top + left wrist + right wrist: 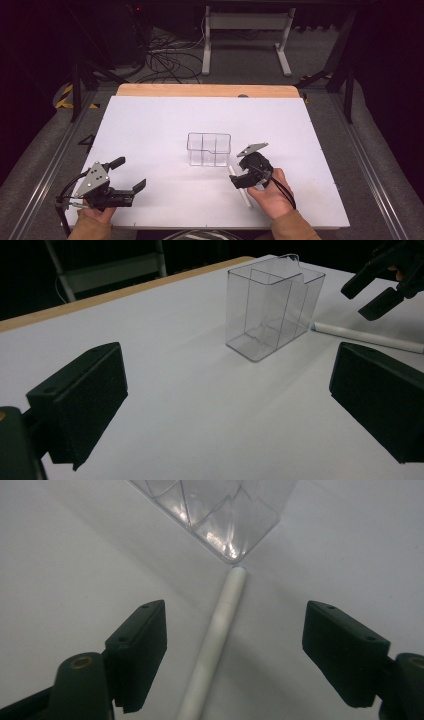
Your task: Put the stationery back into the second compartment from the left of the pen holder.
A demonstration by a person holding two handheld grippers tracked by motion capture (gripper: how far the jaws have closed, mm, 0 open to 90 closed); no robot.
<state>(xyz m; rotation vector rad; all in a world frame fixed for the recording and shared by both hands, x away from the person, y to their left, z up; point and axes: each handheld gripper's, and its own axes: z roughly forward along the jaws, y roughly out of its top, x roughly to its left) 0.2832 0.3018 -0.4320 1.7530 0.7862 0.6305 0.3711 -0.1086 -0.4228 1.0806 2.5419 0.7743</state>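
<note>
High view puts the left gripper [129, 175] at the near left of the white table [150, 120], jaws spread wide and holding nothing, well apart from the rest; the clear divided box [209, 149] stands upright near the middle. Just right of the box the white pen [240, 187] lies flat, one end close to the box's near corner; the right gripper [239, 176] hovers over the pen, jaws spread to either side of it, not touching it.

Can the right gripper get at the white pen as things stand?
Probably yes: the right gripper hangs open straight over the white pen, a jaw on each side, nothing between. The clear organizer only meets the pen's far tip.
</note>
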